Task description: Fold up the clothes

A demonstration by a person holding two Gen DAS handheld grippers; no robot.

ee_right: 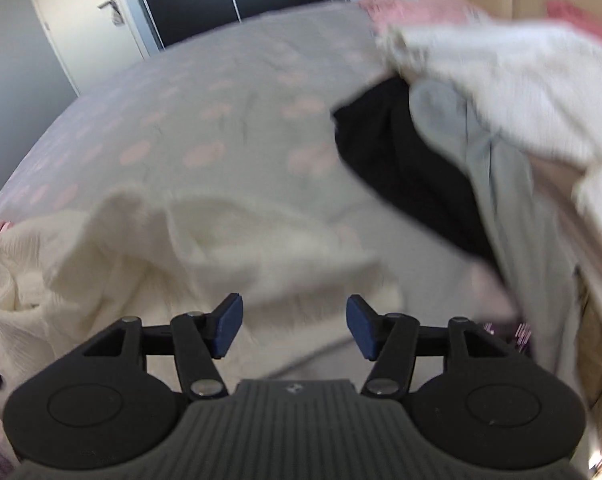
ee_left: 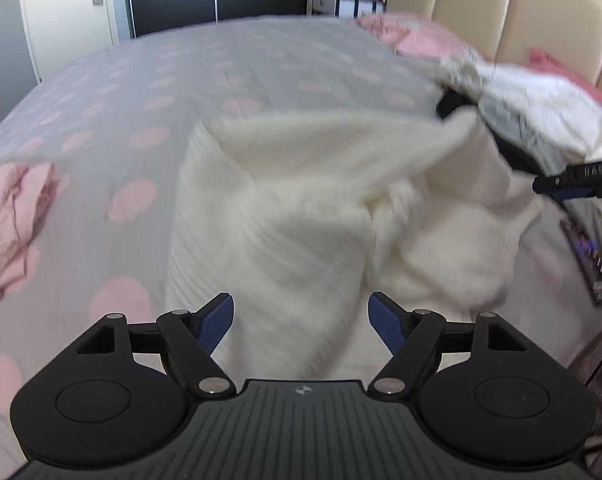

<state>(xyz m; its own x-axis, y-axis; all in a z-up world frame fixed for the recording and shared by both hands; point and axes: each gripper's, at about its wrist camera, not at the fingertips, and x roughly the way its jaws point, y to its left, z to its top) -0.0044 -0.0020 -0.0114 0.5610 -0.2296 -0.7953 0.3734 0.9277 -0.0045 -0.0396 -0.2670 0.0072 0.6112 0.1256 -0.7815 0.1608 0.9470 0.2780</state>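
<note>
A cream ribbed knit garment (ee_left: 301, 208) lies crumpled on the bed; it also shows in the right wrist view (ee_right: 149, 248). My left gripper (ee_left: 301, 324) is open and empty, just above the garment's near edge. My right gripper (ee_right: 295, 326) is open and empty over the garment's right part. The tip of the right gripper (ee_left: 573, 182) shows at the right edge of the left wrist view, beside the garment. Both views are blurred by motion.
The bed (ee_left: 229, 76) has a grey cover with pink dots. A pink garment (ee_left: 9, 220) lies at the left. A heap of white, grey and black clothes (ee_right: 461, 128) lies at the right by the beige headboard (ee_left: 541, 12). A remote control (ee_left: 593, 264) lies near the right edge.
</note>
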